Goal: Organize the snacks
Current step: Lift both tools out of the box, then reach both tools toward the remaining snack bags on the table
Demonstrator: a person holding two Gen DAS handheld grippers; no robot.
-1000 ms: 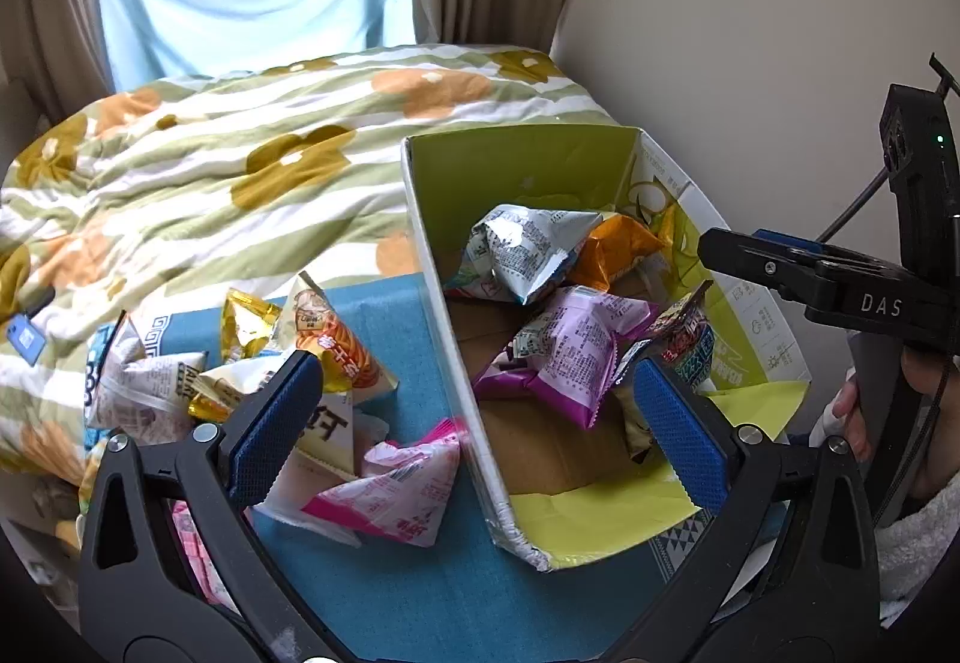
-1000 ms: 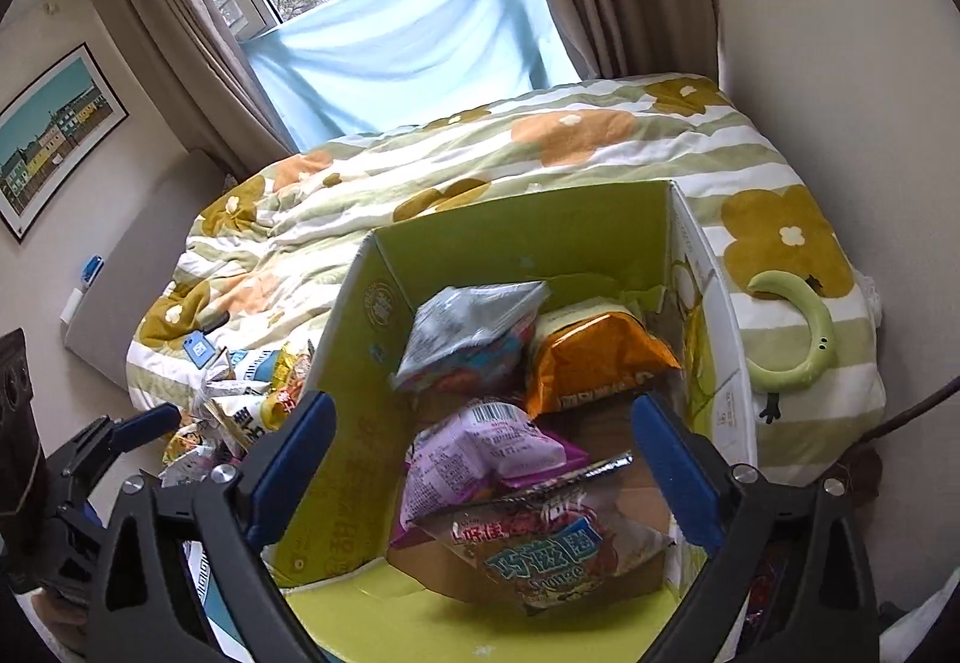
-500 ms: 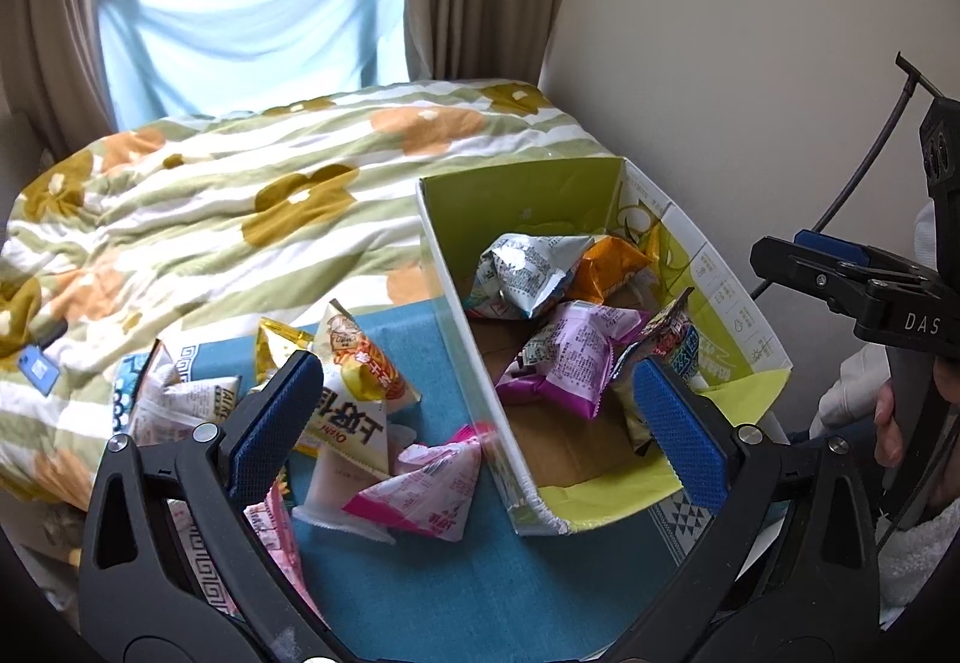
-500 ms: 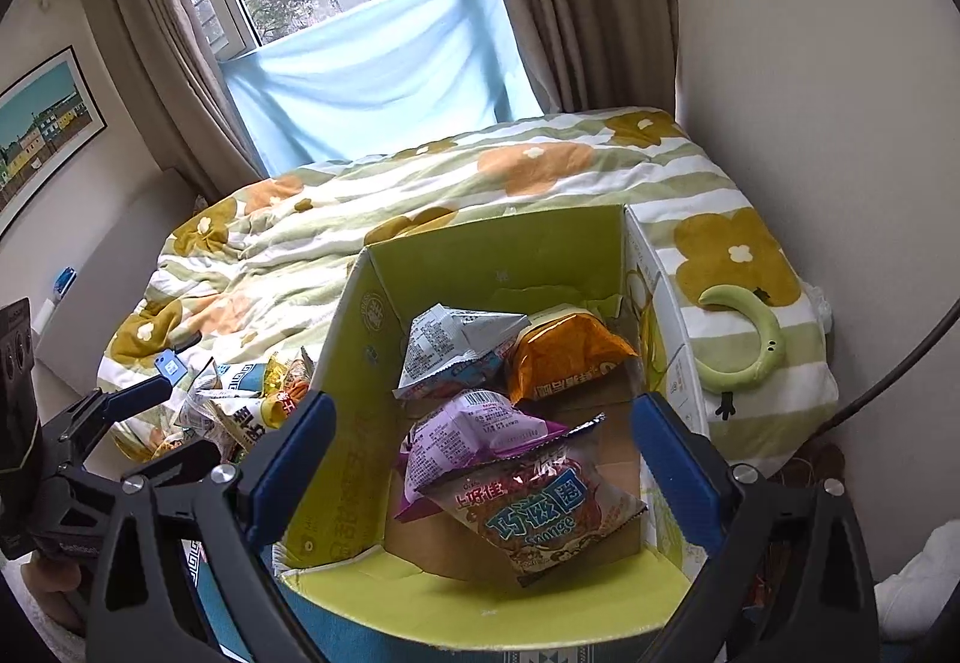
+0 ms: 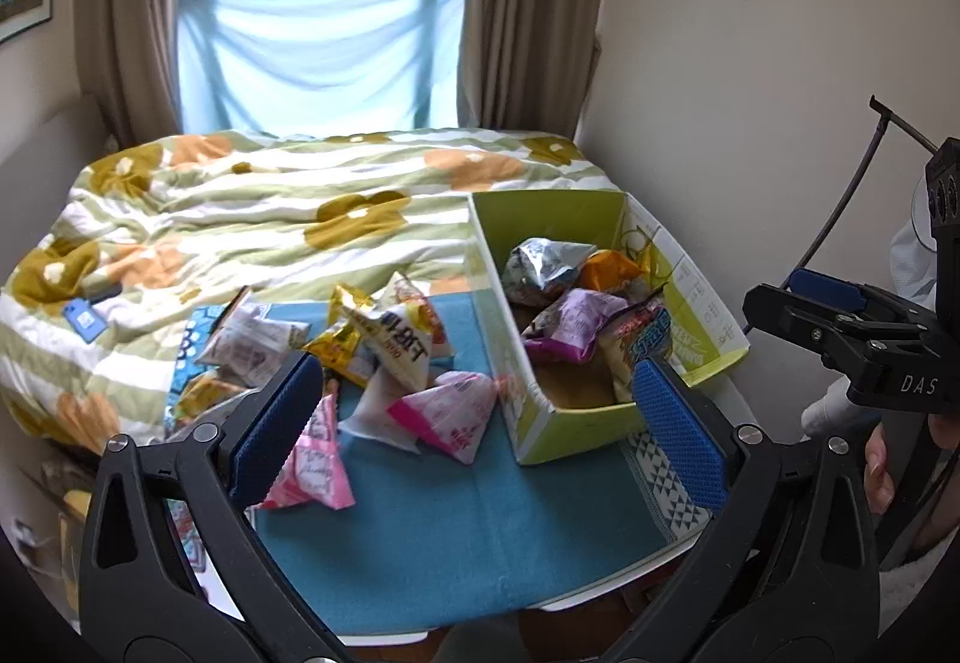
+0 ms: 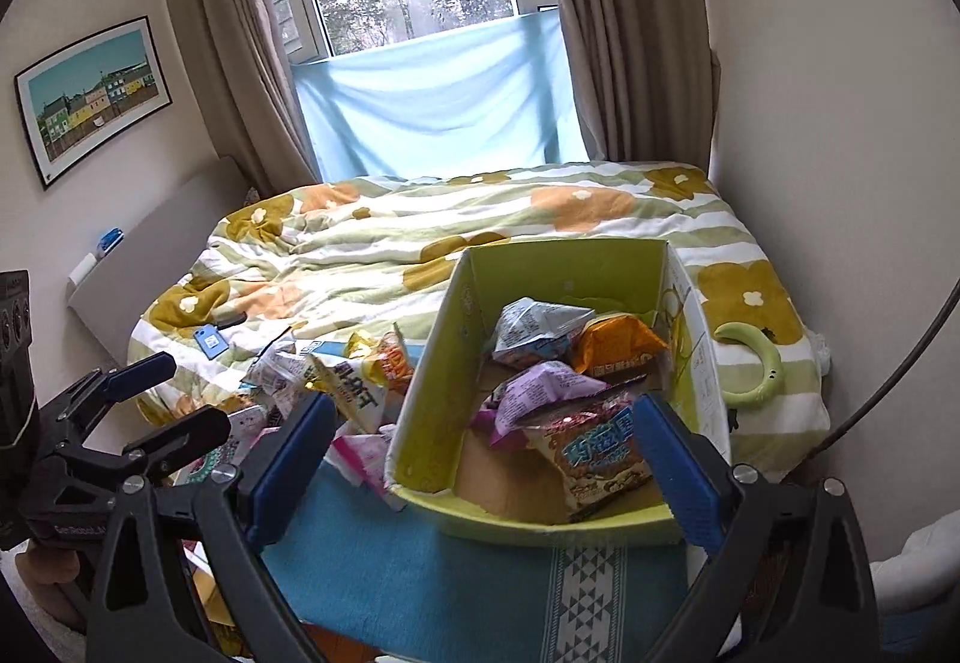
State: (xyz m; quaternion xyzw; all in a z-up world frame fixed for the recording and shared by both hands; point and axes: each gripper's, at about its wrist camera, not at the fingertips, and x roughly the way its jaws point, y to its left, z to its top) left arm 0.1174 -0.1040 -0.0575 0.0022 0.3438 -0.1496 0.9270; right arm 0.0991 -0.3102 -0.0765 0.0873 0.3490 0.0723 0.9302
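Note:
A green cardboard box [image 5: 489,267] [image 6: 429,393] stands on a blue cloth [image 5: 456,531] and holds several snack bags: silver [image 6: 534,333], orange [image 6: 618,345], purple [image 6: 540,399] and brown [image 6: 600,453]. Loose snack bags lie left of the box, among them a white and yellow one [image 5: 402,345] and pink ones [image 5: 456,411] [image 5: 312,459]. My left gripper [image 5: 480,417] is open and empty, held back above the cloth's front. My right gripper [image 6: 480,459] is open and empty, in front of the box. Each gripper shows in the other's view [image 5: 840,327] [image 6: 156,411].
Behind the cloth lies a bed with a flowered green-striped quilt [image 5: 270,219]. A green curved gadget [image 6: 756,363] rests on the quilt right of the box. A wall [image 5: 750,93] runs along the right. A window with a blue sheet [image 6: 432,99] is at the back.
Both grippers have pulled back and up from the box and snacks, so more of the room shows. Both stayed open and empty. The snacks have not moved.

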